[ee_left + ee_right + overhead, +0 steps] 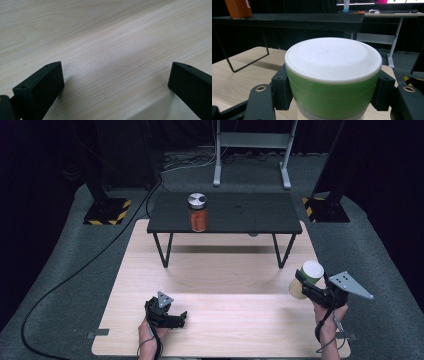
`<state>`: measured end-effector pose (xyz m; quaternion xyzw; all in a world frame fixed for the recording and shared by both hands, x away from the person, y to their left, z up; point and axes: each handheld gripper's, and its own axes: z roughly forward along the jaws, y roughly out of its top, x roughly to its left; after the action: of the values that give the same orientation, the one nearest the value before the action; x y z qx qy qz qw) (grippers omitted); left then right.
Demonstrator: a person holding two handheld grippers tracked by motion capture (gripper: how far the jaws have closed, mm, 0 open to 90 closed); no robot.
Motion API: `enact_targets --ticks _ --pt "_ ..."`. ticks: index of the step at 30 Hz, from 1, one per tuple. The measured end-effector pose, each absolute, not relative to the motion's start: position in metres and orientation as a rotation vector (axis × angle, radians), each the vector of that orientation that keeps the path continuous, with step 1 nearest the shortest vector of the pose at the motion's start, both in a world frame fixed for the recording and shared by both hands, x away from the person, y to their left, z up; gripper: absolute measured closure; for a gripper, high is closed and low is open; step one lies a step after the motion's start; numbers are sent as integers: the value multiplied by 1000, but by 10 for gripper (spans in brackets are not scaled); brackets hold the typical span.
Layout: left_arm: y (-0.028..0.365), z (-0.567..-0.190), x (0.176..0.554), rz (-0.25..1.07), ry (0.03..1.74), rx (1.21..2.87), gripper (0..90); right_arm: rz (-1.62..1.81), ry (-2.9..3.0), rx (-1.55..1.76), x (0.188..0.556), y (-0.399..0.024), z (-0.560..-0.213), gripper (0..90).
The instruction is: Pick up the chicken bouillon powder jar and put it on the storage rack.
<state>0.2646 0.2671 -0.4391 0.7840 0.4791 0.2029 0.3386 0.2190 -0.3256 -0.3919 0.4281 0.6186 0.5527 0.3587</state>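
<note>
1. One cup with a white lid and a green band sits in the right tool at the lower right of the high view, tilted and lifted off the desk, near its right edge.
2. In the right gripper view the cup takes up the centre of the frame, its flat white lid facing the camera, with pale cup wall below the green band.
3. The right tool has its two black jaws pressed against the green band from either side, so it is closed on the cup.
4. One left tool lies low over the light wooden desk at the lower centre-left of the high view, well apart from the cup.
5. In the left gripper view the left tool has its two jaws spread wide, one at the lower left and one at the lower right of the frame, with bare wood grain between them and nothing held.
6. One small black table stands on the far part of the desk, in the upper middle of the high view.
7. One jar with a silver lid and orange-red contents stands upright on the left part of that black table.
</note>
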Motion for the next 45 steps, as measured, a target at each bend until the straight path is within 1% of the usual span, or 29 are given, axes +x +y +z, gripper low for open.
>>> enact_targets --ticks 20,45 --pt "267 -439 265 528 1248 2042 3 1462 1651 1029 225 -317 -348 331" --pt "267 -439 265 528 1247 2041 2 1458 1678 983 239 -312 -320 331"
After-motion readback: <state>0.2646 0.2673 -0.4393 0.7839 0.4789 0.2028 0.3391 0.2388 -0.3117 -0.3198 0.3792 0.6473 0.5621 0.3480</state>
